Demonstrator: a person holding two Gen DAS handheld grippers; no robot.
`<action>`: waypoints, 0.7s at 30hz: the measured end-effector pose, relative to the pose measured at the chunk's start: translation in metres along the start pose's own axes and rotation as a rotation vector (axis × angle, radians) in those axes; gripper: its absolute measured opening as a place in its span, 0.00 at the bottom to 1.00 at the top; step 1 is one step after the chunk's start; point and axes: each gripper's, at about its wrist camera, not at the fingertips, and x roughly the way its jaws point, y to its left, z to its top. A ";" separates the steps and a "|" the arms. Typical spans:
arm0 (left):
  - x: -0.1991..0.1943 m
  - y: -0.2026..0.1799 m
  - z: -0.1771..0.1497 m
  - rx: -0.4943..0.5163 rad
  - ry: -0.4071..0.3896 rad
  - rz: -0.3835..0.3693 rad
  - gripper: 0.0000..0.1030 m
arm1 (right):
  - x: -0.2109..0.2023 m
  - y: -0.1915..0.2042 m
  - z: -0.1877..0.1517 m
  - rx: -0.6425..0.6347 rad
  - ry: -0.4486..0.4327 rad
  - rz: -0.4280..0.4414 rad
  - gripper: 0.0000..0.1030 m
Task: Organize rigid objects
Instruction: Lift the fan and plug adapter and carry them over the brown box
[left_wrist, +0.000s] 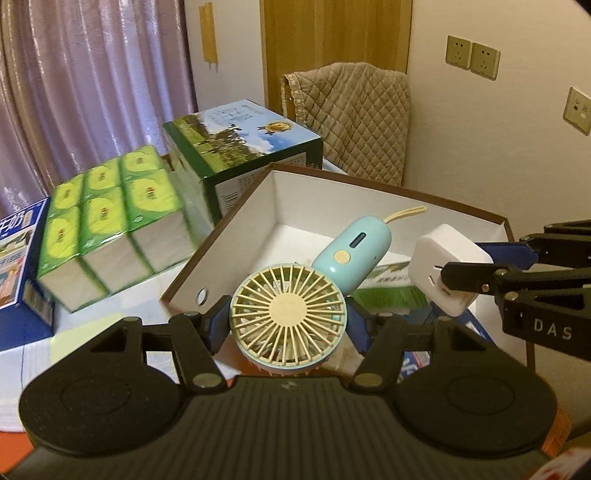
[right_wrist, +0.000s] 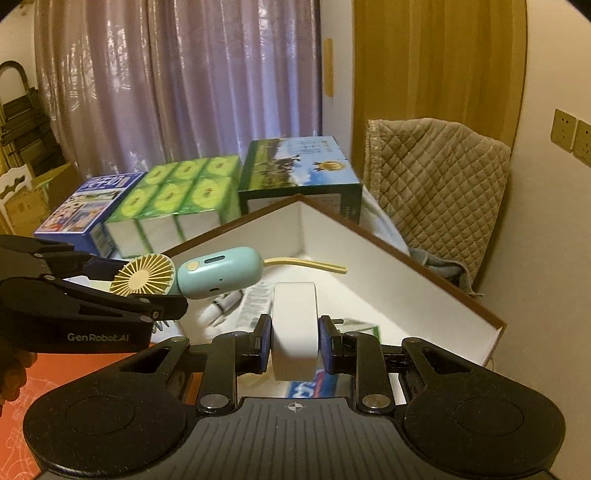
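Over the box (left_wrist: 236, 236) in the left wrist view, the left hand-held gripper (left_wrist: 288, 321) clamps the fan (left_wrist: 288, 314) by its round head, handle pointing to one o'clock; the right hand-held gripper (left_wrist: 448, 273) holds a charger (left_wrist: 439, 258) at three o'clock. From the right wrist view, the charger (right_wrist: 293, 325) sits pinched between narrow jaws above the box (right_wrist: 406, 280), fan (right_wrist: 177, 275) at nine o'clock.

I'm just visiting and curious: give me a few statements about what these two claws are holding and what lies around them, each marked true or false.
1. The left gripper holds a handheld fan by its round head. True.
2. The fan's handle is red. False: it is pale blue-green.
3. The right gripper is shut on a white block. True.
4. The open box is black inside. False: its inside is white.
5. Green tissue packs sit behind the box. True.
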 end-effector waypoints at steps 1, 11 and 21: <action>0.006 -0.001 0.003 0.001 0.008 0.000 0.58 | 0.004 -0.004 0.002 -0.001 0.004 -0.001 0.23; 0.059 -0.010 0.028 -0.006 0.080 0.023 0.58 | 0.048 -0.040 0.019 -0.005 0.048 0.005 0.22; 0.096 -0.017 0.042 -0.017 0.127 0.033 0.58 | 0.083 -0.064 0.028 -0.004 0.094 0.026 0.23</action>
